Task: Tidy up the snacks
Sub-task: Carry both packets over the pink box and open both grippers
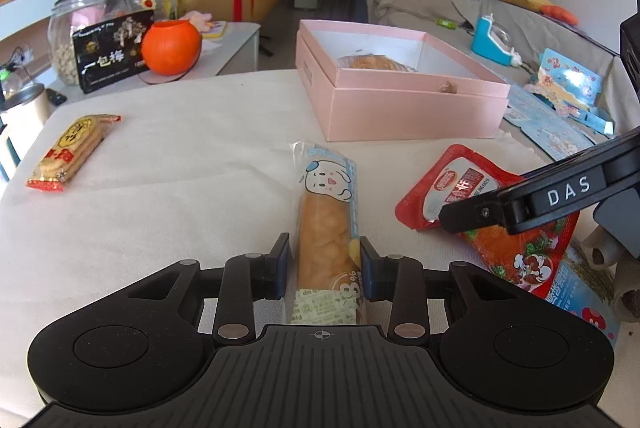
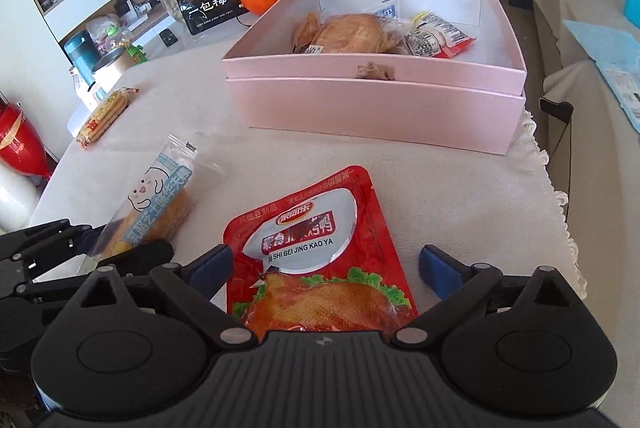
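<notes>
Surface: a table draped in a cream cloth (image 1: 180, 156) is seen in a living room, with a sofa behind at 1 o'clock.
Pink box: the open pink box (image 2: 372, 96) is set at 12 o'clock of the right wrist view, with wrapped snacks (image 2: 360, 36) lying inside.
Left gripper: the left gripper (image 1: 324, 260) is closed on the long bread stick packet (image 1: 326, 224); both pads are pressed against its sides, and the packet lies on the cloth pointing toward 12 o'clock.
Right gripper: the right gripper (image 2: 324, 264) is held wide open; the red pouch (image 2: 320, 248) lies flat on the cloth between its 2 fingers, untouched by either pad.
Cracker pack: a yellow cracker pack (image 1: 72, 152) is left at 10 o'clock, well apart from both grippers.
Background: an orange pumpkin pot (image 1: 171, 46) and a glass jar (image 1: 80, 28) are placed at 11 o'clock.
</notes>
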Available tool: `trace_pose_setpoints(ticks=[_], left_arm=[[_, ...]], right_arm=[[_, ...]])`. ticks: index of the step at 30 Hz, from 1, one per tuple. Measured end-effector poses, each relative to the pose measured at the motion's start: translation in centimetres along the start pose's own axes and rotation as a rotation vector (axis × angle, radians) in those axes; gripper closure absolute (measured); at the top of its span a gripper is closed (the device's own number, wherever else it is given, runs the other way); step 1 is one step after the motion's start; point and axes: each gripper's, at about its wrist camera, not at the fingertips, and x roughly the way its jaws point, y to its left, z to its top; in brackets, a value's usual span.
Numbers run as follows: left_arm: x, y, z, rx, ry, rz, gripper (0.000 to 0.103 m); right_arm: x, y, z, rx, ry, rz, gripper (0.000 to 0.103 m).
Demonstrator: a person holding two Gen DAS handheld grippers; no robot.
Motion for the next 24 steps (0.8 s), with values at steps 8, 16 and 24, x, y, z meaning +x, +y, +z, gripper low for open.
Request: trace_pose_setpoints(ticks=[8, 16, 24], left_arm=[[-0.2, 0.8, -0.2, -0.041, -0.016, -0.032, 0.065], [-0.3, 0.8, -0.4, -0.053, -0.03, -0.038, 0.065], [-0.3, 1.7, -0.5, -0.097, -0.037, -0.069, 0.066]], right_arm=[[-1.3, 1.5, 0.1, -0.086, 0.0, -0.022, 0.054], [-5.0, 3.0, 0.3, -0.103, -0.039, 0.074, 0.066], [-1.8, 4.6, 0.0, -0.085, 0.043, 0.071, 0.073]])
